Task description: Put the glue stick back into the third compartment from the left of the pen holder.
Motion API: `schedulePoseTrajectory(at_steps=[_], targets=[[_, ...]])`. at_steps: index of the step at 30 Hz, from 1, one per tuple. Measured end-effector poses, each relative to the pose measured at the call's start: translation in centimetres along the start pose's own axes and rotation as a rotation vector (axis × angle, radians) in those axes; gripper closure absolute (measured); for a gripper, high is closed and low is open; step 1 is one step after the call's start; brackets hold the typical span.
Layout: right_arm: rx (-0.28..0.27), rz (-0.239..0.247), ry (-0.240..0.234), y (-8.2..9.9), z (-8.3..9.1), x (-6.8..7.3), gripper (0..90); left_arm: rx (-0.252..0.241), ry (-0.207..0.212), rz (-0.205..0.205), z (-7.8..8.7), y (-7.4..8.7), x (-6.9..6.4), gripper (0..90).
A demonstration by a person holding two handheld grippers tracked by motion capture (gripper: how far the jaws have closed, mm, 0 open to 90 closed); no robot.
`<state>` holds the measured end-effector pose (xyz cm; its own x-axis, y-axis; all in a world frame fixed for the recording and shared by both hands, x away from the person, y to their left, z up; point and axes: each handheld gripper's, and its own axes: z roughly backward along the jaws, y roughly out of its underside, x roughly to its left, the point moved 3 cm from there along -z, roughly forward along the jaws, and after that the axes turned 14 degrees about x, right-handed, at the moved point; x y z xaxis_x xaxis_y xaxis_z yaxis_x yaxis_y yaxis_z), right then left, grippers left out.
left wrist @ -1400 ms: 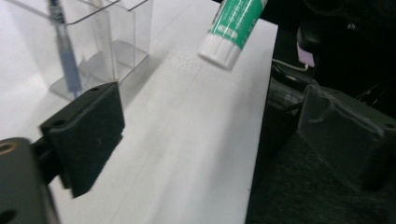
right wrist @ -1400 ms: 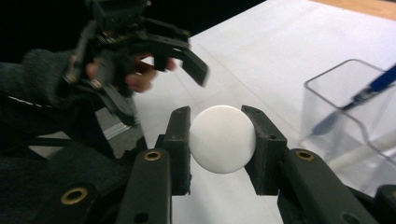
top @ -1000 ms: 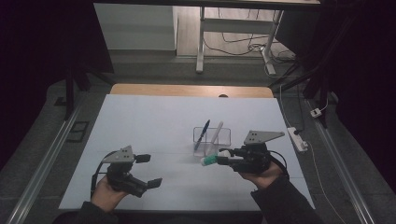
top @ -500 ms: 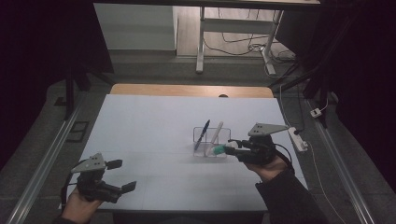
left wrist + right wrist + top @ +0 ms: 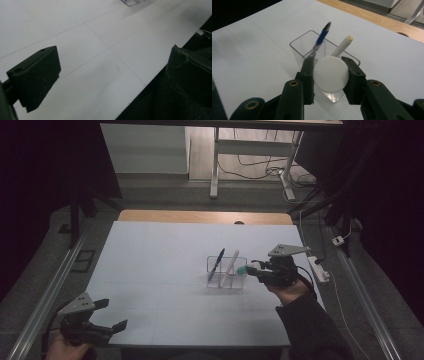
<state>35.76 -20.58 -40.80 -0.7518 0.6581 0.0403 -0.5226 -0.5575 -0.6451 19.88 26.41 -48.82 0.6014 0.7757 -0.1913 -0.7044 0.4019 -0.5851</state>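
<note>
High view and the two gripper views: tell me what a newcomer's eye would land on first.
First, the right tool clamped on a round white object with a teal end, beside the clear holder at the white table's middle right. Next, the blue pen and white stick leaning in that holder. Last, the left tool, open with nothing between its jaws, at the table's near left corner.

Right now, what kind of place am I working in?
Most likely a lab or workshop recording bench: a white-covered table in a dark room, metal rails along its sides, a power strip at the right edge, and cables on the floor behind.
</note>
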Motion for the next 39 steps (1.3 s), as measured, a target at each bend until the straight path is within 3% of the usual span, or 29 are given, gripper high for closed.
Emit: schedulePoseTrajectory(at_steps=[11,24,33,39], targets=[[0.048,-0.006,0.056,-0.7,-2.0,-0.8,65.0,0.008,0.022,0.043,0.1,0.6,0.3,0.0],[0.131,0.016,0.104,-0.4,-5.0,-1.1,64.9,0.030,0.024,0.040,-0.1,0.5,0.3,0.0],[0.160,0.037,0.104,0.1,-6.4,-1.1,64.3,0.040,0.025,0.040,-0.2,0.5,0.3,0.0],[0.119,0.018,0.080,-0.2,-6.3,-0.9,57.0,0.046,0.023,0.038,-0.2,0.5,0.3,0.0]])
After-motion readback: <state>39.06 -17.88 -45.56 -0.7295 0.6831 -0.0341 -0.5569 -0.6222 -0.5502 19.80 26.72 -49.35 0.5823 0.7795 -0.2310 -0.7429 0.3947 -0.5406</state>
